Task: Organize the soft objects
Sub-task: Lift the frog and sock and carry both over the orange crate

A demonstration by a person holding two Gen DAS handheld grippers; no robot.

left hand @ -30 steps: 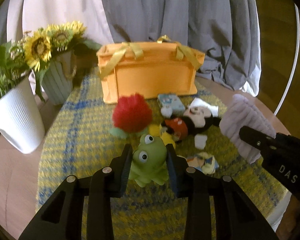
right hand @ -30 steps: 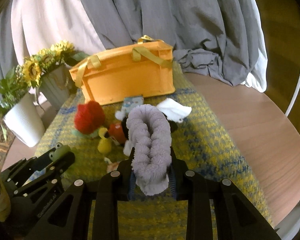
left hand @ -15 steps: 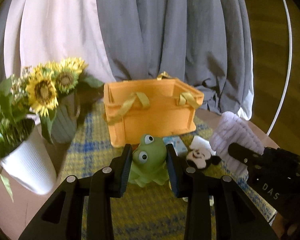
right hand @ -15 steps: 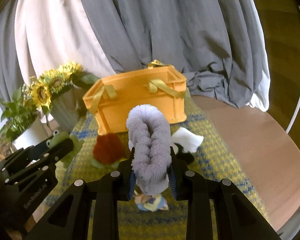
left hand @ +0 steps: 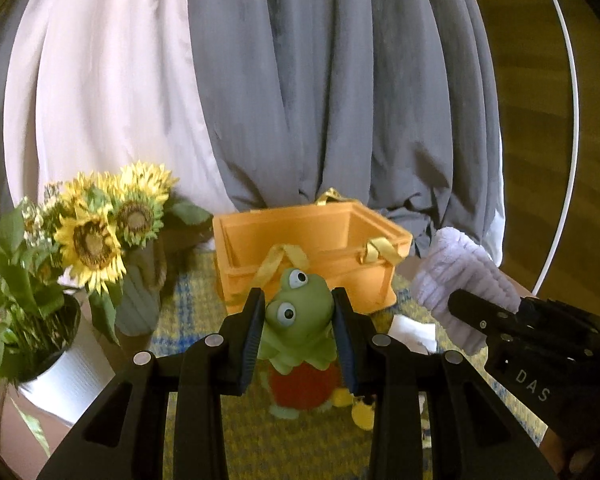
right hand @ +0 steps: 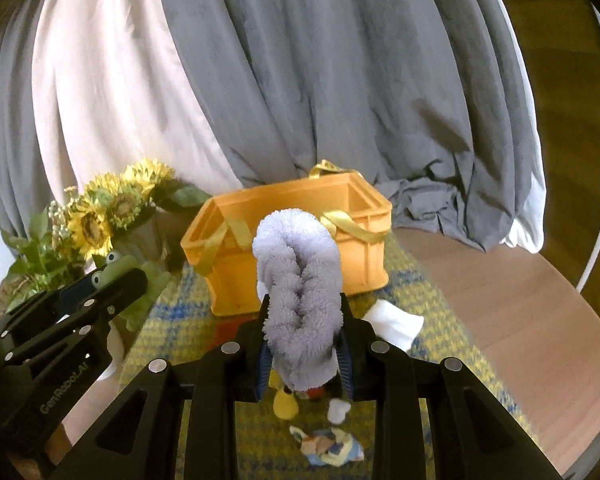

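- Fingers (left hand: 252, 332) of the left gripper (left hand: 298, 332) clamp a green frog toy (left hand: 296, 316) by its head, lifted clear of the table.
- Right gripper (right hand: 302, 344) pinches a rolled lavender towel (right hand: 300, 292) that stands upright between its fingers (right hand: 346, 344).
- Orange storage bin (left hand: 312, 252) with yellow ribbon handles sits open-topped at 12 o'clock from both grippers, on a yellow-and-blue woven mat (right hand: 428, 308).
- In the left wrist view, the right gripper and its towel appear at 3 o'clock, beside the bin's right end.
- Below the frog, at 6 o'clock, a red plush piece (left hand: 300, 388) lies on the mat.
- White cloth (right hand: 396, 324) lies at 3 o'clock of the towel, in front of the bin; a small printed fabric item (right hand: 332, 446) lies at 6 o'clock.
- Sunflowers (left hand: 100, 224) in a ribbed vase stand at 9 o'clock of the bin, with a white planter (left hand: 60, 372) nearer.
- Round wooden table (right hand: 520, 320) shows bare at 3 o'clock.
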